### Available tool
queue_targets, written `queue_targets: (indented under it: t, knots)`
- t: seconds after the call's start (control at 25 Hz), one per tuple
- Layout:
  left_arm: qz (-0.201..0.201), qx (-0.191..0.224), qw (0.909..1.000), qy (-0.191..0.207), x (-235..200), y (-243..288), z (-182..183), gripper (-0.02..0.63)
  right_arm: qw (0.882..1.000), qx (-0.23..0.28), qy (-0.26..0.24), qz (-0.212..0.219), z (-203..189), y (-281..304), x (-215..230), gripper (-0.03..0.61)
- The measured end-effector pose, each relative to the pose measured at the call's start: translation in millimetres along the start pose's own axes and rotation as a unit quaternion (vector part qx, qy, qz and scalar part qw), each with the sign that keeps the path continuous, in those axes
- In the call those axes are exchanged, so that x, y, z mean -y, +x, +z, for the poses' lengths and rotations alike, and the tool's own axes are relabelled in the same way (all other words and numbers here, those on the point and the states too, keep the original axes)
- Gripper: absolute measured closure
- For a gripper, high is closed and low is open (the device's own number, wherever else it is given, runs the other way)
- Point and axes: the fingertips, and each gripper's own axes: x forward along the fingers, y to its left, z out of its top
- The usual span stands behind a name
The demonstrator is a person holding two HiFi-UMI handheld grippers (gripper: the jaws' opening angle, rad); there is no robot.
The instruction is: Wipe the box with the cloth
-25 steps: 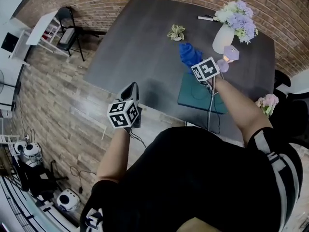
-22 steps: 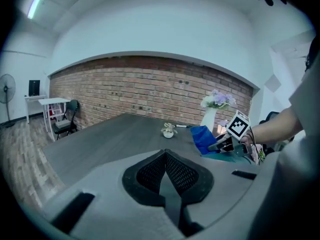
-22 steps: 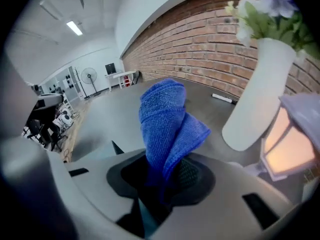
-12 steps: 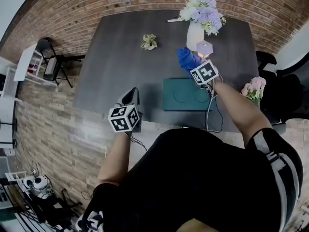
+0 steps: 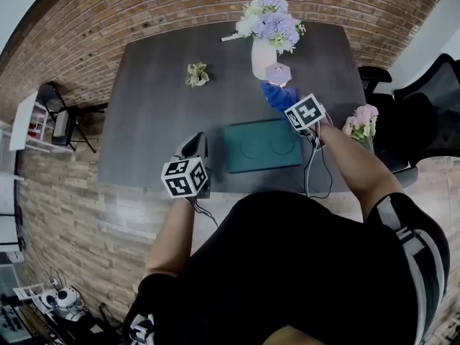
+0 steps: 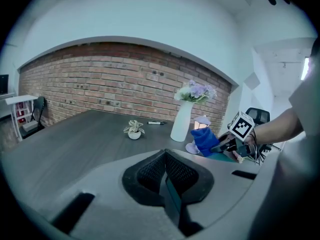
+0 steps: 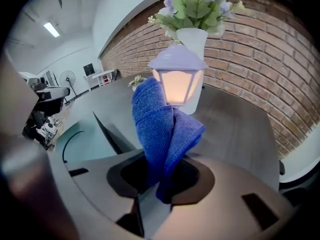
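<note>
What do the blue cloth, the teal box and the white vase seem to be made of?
Blue cloth: soft textile, probably microfibre; ribbed weave, limp folds.
Teal box: smooth matte surface, card or plastic, unclear.
White vase: likely ceramic; smooth, opaque white.

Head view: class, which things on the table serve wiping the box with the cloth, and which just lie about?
In the job: blue cloth, teal box, right tongs gripping it.
Lying about: flower vase, lantern, small plant, pen.

Dark table [image 5: 158,121] with box [image 5: 262,145], vase [image 5: 264,56], lantern [image 5: 278,73], maybe pen [image 5: 230,37]
</note>
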Motion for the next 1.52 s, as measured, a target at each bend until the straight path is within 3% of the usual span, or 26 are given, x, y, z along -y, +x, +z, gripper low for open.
queue_targets:
  t: [0.64, 1.24, 1.52]
  knots:
    - [-0.07, -0.013, 0.9973, 0.018, 34, 25, -4, 0.604, 0.996, -0.025, 0.051, -0.072, -64, -40, 33, 0.466]
    - [-0.135, -0.034, 0.9901, 0.019, 41, 3, -35, 0.604, 0.993, -0.057, 0.073, -0.068, -145, -93, -59, 0.468]
    - [-0.14, -0.029, 0.9897, -0.004, 33, -16, -50, 0.604, 0.991, -0.091, 0.074, -0.056, -181, -128, -96, 0.468]
